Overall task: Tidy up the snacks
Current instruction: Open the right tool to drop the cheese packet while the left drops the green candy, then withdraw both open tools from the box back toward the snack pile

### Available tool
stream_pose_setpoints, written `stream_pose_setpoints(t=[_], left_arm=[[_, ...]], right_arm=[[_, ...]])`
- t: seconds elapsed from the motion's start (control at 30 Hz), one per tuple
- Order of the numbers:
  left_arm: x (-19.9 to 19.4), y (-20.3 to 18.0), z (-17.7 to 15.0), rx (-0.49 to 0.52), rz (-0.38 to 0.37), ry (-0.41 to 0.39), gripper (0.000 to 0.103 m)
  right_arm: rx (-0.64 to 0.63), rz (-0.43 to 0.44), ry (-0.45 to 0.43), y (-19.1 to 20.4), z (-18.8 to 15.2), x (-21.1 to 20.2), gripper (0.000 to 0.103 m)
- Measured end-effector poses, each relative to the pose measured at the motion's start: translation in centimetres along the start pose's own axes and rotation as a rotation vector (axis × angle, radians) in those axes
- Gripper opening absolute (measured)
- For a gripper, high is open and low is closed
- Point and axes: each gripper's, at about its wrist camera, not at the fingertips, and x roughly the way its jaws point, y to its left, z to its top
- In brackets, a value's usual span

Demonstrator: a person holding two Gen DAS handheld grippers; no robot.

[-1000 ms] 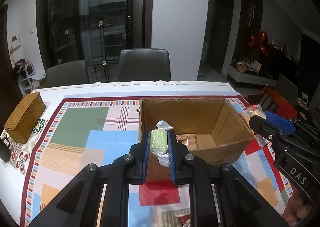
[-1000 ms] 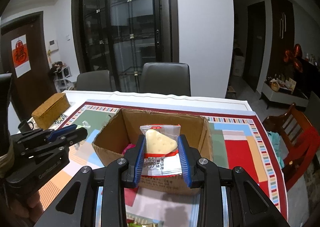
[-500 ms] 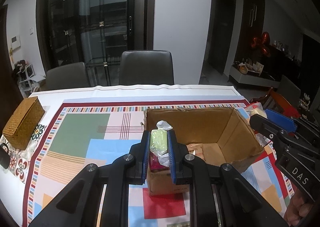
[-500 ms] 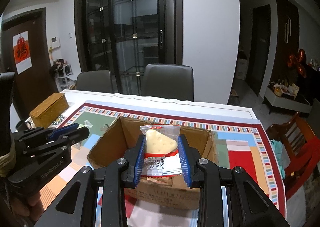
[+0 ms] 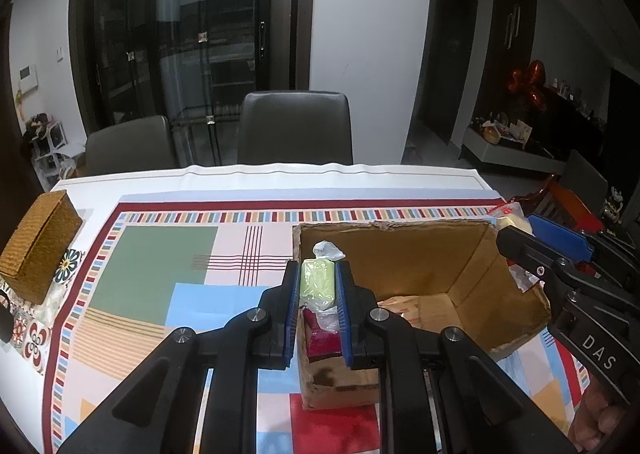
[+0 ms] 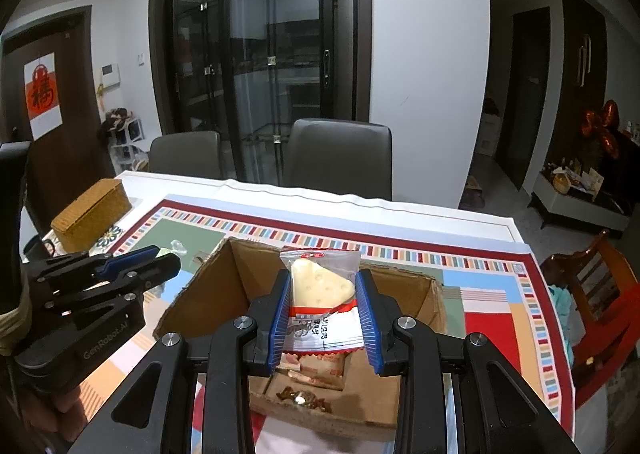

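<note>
Both hand-held grippers had advanced over the cardboard box (image 5: 404,254): left hand-held gripper (image 5: 317,286) pinched a green wrapped snack (image 5: 318,282), right hand-held gripper (image 6: 322,306) pinched a cheese-wedge packet (image 6: 322,290).

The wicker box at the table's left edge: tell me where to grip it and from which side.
Grip the wicker box across its narrow width, jaws on its two long side walls near the middle, coming down from above. It is a long rectangular block lying flat with a closed lid, so the top offers no handle. Both grippers hold snacks now, so one must be emptied first.
</note>
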Motion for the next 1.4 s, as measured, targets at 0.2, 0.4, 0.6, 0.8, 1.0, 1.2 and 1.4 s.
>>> stream_pose_setpoints(t=[0.2, 0.4, 0.6, 0.8, 1.0, 1.2, 1.4], left_arm=[[1.7, 0.3, -0.4, -0.006, -0.004, 0.034, 0.018], [2.7, 0.8, -0.7, -0.010, -0.016, 0.059, 0.018], [2.1, 1.2, -0.8, -0.027, -0.015, 0.051, 0.048], [1.0, 1.3, -0.8, -0.035, 0.008, 0.025, 0.072], [-0.8, 1.5, -0.8, -0.032, 0.027, -0.007, 0.080], [-2.6, 1.6, -1.0, -0.031, 0.040, -0.024, 0.080], [-4.6, 1.6, -1.3, -0.028, 0.052, -0.045, 0.080]], right_arm=[[0.001, 0.017, 0.036, 0.2, -0.3, 1.9, 0.034], [-0.004, 0.031, 0.066, 0.3, -0.5, 3.1, 0.034], [-0.009, 0.012, 0.071, 0.6, -0.4, 3.3, 0.056], [0.001, -0.024, 0.045, 0.3, -0.1, 2.2, 0.071], [0.016, -0.035, 0.025, 0.5, 0.0, 0.8, 0.074], [0.020, -0.035, 0.006, 0.7, -0.1, -0.8, 0.074], [0.012, -0.032, -0.019, 1.3, -0.2, -2.8, 0.074]])
